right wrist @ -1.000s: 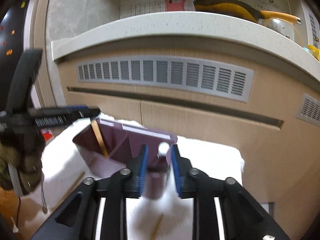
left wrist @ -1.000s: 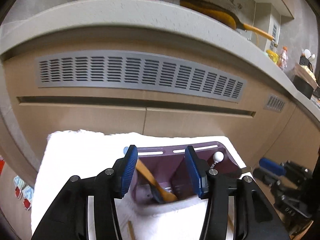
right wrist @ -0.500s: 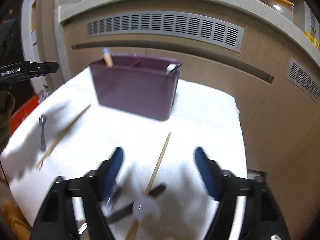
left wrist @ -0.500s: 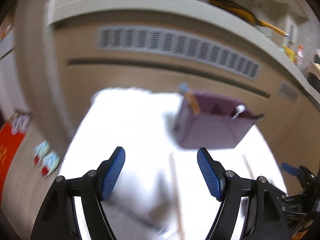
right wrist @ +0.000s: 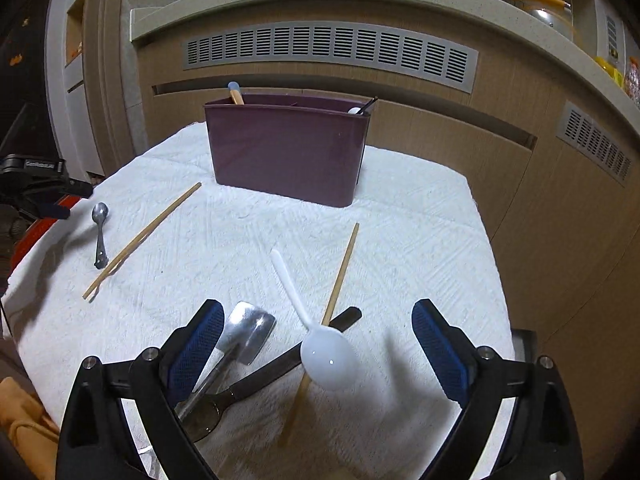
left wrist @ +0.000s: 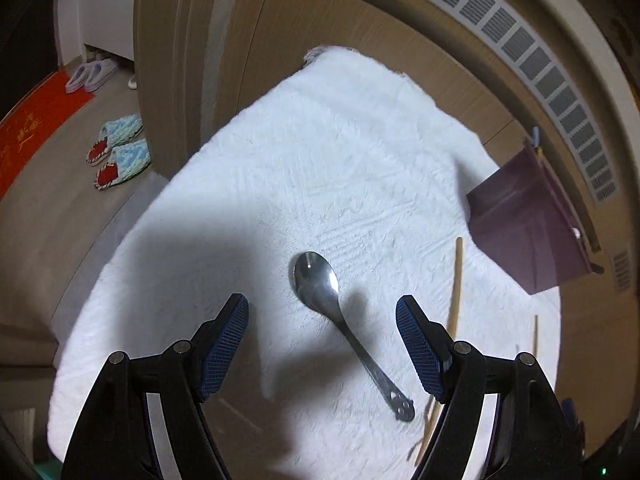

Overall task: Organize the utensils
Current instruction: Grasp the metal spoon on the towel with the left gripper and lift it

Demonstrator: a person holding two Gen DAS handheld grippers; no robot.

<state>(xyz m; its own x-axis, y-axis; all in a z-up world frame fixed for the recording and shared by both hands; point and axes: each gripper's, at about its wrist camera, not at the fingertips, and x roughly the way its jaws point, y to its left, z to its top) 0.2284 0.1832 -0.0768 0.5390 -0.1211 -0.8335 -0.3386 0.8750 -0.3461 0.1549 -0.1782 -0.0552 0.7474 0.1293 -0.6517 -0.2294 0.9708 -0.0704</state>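
The left gripper point(left wrist: 322, 340) fills the bottom of its own wrist view, tilted steeply downward, blue pads spread wide with nothing pressed between them. It also shows at the left edge of the right wrist view as a dark body. The right gripper point(right wrist: 316, 348) sits low in its frame, angled down, and its jaws have just been opening; they stand far apart, the pads clear of everything.

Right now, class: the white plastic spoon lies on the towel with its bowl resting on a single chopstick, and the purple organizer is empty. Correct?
Not quite. The purple organizer is not empty: the right wrist view shows handles sticking out at both ends. The white plastic spoon does rest on a chopstick.
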